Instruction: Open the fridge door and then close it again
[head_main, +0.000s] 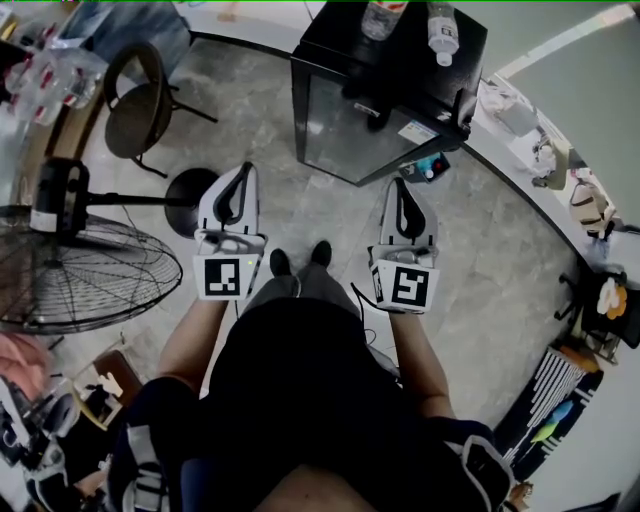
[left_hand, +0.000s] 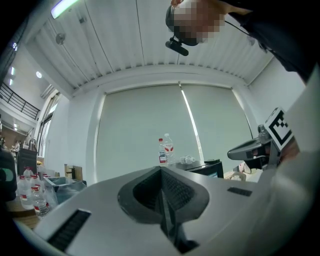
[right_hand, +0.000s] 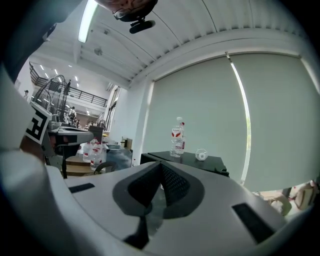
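A small black fridge (head_main: 400, 70) stands on the floor ahead of me, and its glass door (head_main: 345, 135) faces me and lies flat against the body. Two water bottles (head_main: 443, 30) stand on its top. My left gripper (head_main: 245, 172) is held level in front of my left side, shut with nothing in it and well short of the fridge. My right gripper (head_main: 399, 186) is also shut and empty, and it sits just short of the door's lower right corner. In the left gripper view the shut left gripper (left_hand: 161, 172) points past the fridge (left_hand: 212, 167). In the right gripper view the right gripper (right_hand: 161, 167) points at the fridge (right_hand: 192, 161).
A big floor fan (head_main: 80, 270) stands at my left, with a chair (head_main: 140, 100) and a round stool base (head_main: 190, 195) beyond it. A curved counter (head_main: 540, 150) with clutter runs along the right. A striped mat (head_main: 545, 390) lies at lower right.
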